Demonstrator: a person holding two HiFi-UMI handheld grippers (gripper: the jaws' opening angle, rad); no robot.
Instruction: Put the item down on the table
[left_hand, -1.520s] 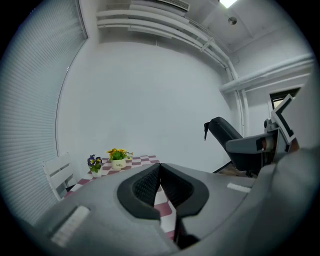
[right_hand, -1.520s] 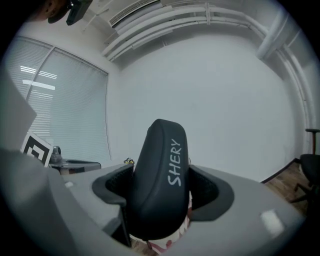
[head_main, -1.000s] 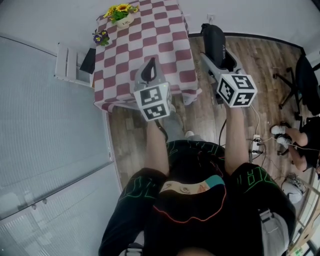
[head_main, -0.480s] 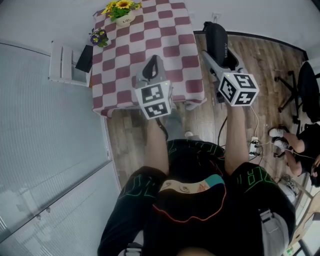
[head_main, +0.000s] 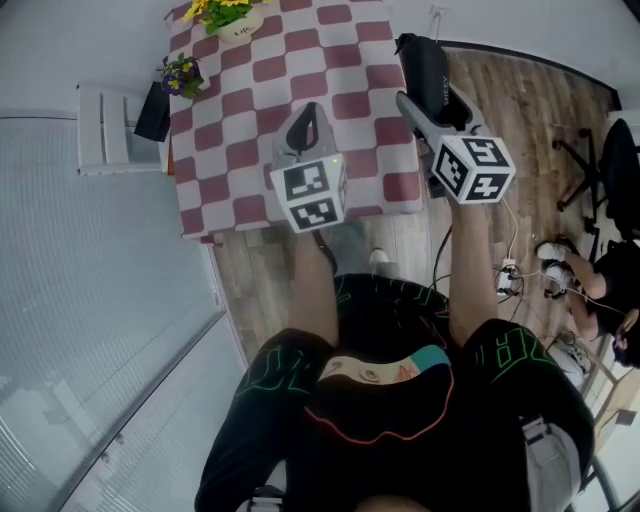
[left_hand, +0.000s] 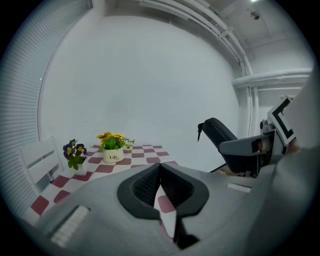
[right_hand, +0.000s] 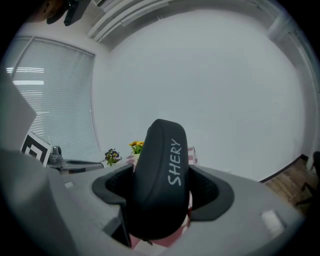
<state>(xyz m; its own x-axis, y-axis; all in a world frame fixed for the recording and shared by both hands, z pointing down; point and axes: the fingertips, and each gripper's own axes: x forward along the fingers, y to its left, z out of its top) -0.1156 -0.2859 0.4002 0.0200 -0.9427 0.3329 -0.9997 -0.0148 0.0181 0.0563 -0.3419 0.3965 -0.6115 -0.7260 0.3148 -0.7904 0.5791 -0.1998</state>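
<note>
My right gripper is shut on a black oblong case printed "SHERY". In the head view the case hangs along the right edge of the table, which has a red-and-white checked cloth. The case stands upright between the pads in the right gripper view, where the case fills the right gripper and hides most of the table behind it. My left gripper hovers over the table's near half, shut with nothing held. Its tips meet in the left gripper view, above the checked cloth.
A white pot of yellow flowers and a small pot of purple flowers stand at the table's far left. A white slatted chair stands left of the table. On the wooden floor to the right are cables, an office chair and a seated person.
The table has come nearer in the head view. Both grippers now reach farther over it, the left over the cloth and the right with the case along the right edge.
</note>
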